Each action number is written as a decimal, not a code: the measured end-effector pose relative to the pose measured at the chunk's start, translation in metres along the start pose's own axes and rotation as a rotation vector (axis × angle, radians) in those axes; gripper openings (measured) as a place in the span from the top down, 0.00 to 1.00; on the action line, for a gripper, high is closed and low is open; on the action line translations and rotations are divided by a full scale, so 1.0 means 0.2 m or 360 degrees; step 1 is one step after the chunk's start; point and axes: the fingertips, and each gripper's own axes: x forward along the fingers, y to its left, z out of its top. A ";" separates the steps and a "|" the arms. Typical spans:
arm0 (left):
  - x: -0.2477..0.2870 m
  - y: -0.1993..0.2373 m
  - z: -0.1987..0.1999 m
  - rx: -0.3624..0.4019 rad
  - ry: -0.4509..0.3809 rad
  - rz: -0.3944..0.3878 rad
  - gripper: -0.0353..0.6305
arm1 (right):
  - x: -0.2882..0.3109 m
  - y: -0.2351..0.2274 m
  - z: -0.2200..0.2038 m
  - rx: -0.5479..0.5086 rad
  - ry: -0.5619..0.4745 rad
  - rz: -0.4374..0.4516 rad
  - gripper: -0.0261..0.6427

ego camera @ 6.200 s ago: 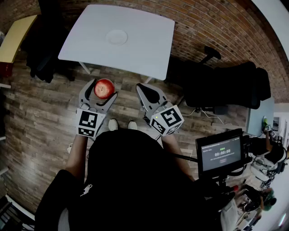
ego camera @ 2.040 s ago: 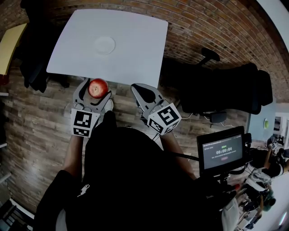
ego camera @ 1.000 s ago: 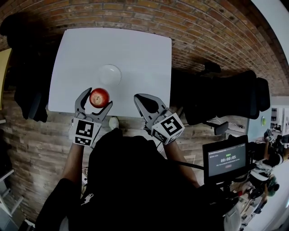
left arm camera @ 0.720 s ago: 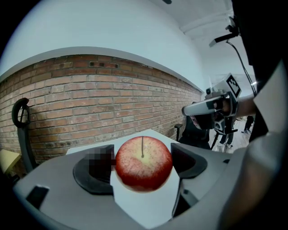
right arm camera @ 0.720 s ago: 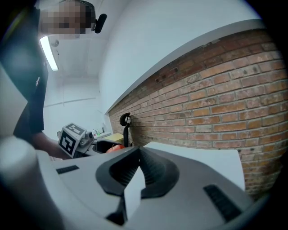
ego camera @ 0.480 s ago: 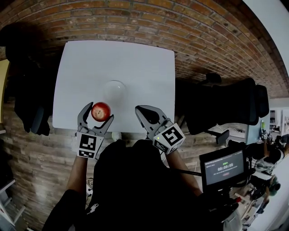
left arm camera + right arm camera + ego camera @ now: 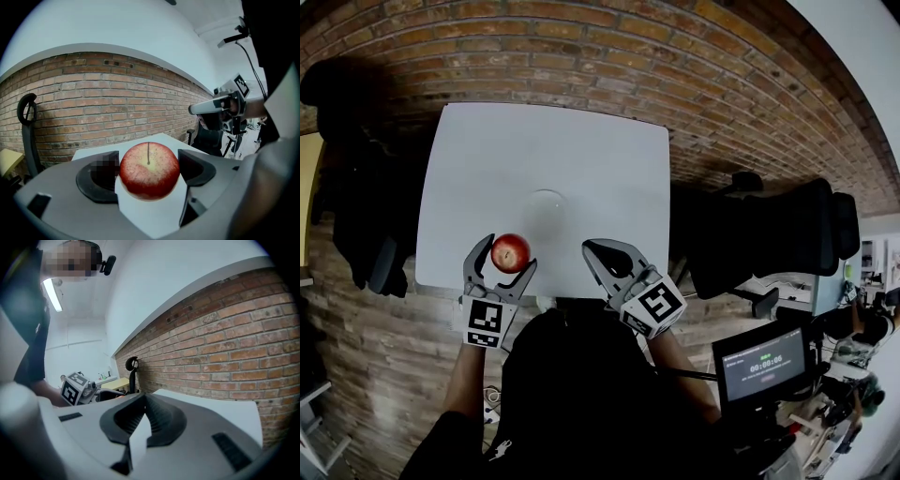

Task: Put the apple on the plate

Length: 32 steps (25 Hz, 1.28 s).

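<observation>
A red apple [image 7: 510,252] sits between the jaws of my left gripper [image 7: 501,265], which is shut on it above the near edge of the white table [image 7: 581,141]. In the left gripper view the apple [image 7: 149,170] shows stem up, pinched between the two dark pads. A white plate [image 7: 546,203] lies on the table just beyond and to the right of the apple. My right gripper [image 7: 598,251] hovers at the table's near edge, right of the plate, its jaws [image 7: 143,420] touching with nothing between them.
A brick wall [image 7: 581,47] runs behind the table. Black office chairs [image 7: 769,230] stand to the right and a dark chair [image 7: 356,225] to the left. A monitor on a stand [image 7: 761,364] is at the lower right.
I have walked up to the table: it and the plate have come nearer. The left gripper still holds the apple, now over the table's near edge; the right stays shut.
</observation>
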 end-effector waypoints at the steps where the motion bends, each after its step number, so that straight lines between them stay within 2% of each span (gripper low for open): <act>1: 0.00 0.00 0.00 -0.0001 0.0005 0.0002 0.35 | 0.00 0.00 0.00 0.0004 0.0000 0.0002 0.96; 7: 0.03 -0.05 0.01 -0.0006 0.0029 0.0035 0.35 | -0.03 -0.06 -0.02 0.0023 0.0006 0.0039 0.96; 18: 0.12 -0.10 -0.02 -0.0078 0.0086 0.0225 0.35 | -0.02 -0.16 -0.06 0.0036 0.0054 0.0252 0.96; 25: 0.25 -0.09 -0.16 -0.0155 0.0146 0.0323 0.35 | 0.02 -0.24 -0.15 0.0019 0.0140 0.0362 0.96; 32: 0.40 -0.08 -0.33 -0.0219 0.0218 0.0330 0.35 | 0.09 -0.32 -0.23 0.0018 0.0200 0.0413 0.96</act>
